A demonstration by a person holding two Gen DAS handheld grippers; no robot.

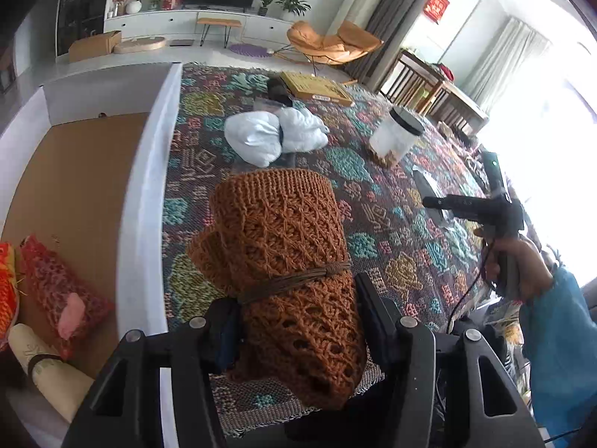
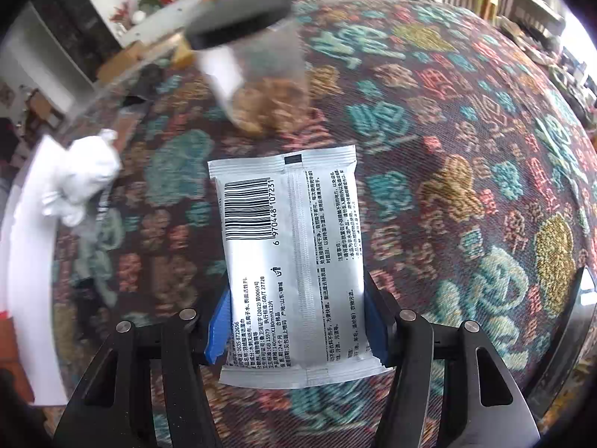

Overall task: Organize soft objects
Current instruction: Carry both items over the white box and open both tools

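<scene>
A rolled rust-brown knitted scarf (image 1: pixel 276 231), tied with a brown cord, is held off the patterned cloth (image 1: pixel 377 220) with my left gripper (image 1: pixel 298 310) shut on its lower part. It hangs just right of the white-walled box (image 1: pixel 153 171). My right gripper (image 2: pixel 296 317) is shut on a white wet-wipes packet (image 2: pixel 291 246), barcode side up, its blue pads (image 2: pixel 218 321) pressed against both long edges. The packet hangs above the cloth. A white puffy bundle (image 1: pixel 272 134) lies further back on the cloth.
The box has a cardboard floor and holds a red mesh knit (image 1: pixel 56 287), a cream roll (image 1: pixel 48 369) and an orange item (image 1: pixel 5 291). A clear jar with a black lid (image 1: pixel 395 134) and a flat wooden board (image 1: pixel 317 87) stand on the cloth. A hand (image 1: pixel 522 265) is at the right.
</scene>
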